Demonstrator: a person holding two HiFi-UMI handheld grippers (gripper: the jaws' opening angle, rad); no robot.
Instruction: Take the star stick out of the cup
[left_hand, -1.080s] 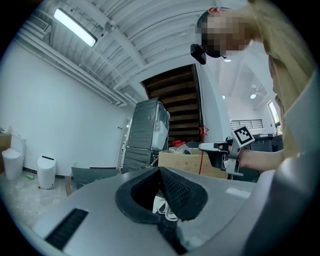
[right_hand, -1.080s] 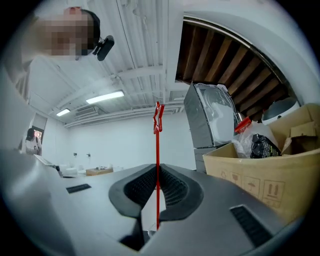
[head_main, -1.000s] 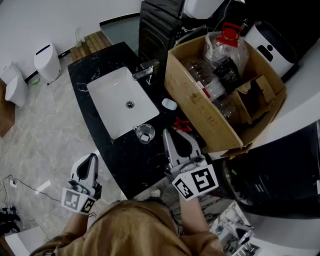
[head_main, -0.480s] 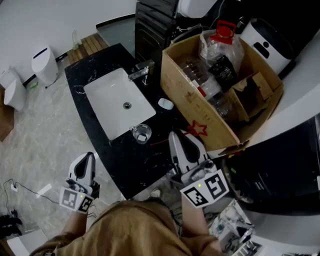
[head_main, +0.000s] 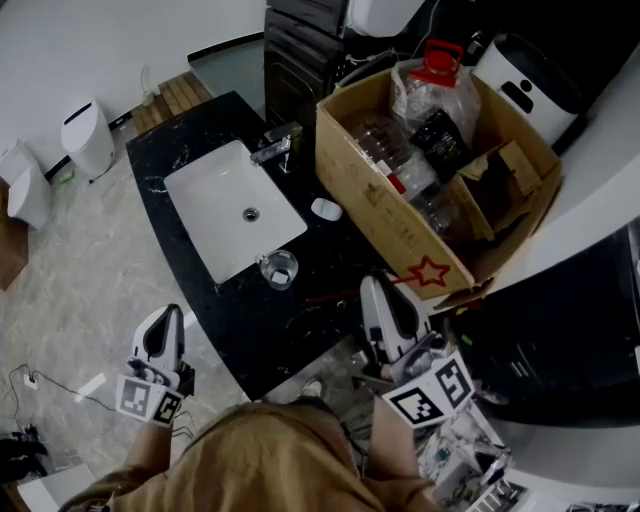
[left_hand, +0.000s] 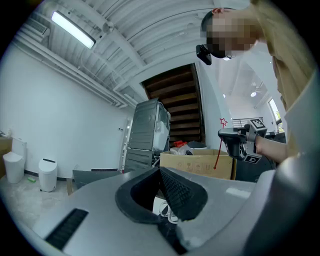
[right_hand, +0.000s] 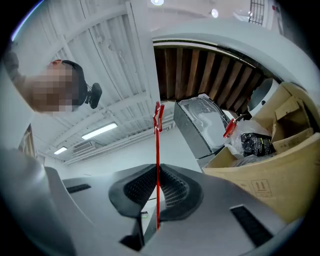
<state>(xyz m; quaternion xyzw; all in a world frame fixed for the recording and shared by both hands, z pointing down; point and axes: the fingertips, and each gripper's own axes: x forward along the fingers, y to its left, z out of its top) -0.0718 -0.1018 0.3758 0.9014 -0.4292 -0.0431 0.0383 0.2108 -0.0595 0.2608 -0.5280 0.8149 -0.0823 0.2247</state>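
Note:
The star stick, a thin red rod with a red outline star (head_main: 430, 270) at its end, is clamped in my right gripper (head_main: 378, 288), which is shut on it over the counter's front right part. In the right gripper view the rod (right_hand: 157, 165) runs up between the ribbed pads of the right gripper (right_hand: 157, 187), and the star (right_hand: 158, 115) is at the top. The clear glass cup (head_main: 278, 268) stands on the black counter (head_main: 250, 320) by the sink corner, apart from the stick. My left gripper (head_main: 168, 318) hangs off the counter's left edge, shut and empty, as the left gripper view (left_hand: 165, 190) confirms.
A white sink basin (head_main: 235, 205) with a faucet (head_main: 280, 145) is set into the counter. A large open cardboard box (head_main: 375, 215) full of bottles and bags stands close right of my right gripper. A small white object (head_main: 325, 209) lies between sink and box. A white bin (head_main: 88, 125) stands on the floor.
My right gripper has drawn back toward me and to the right with the star stick, away from the cup. The left gripper has hardly moved.

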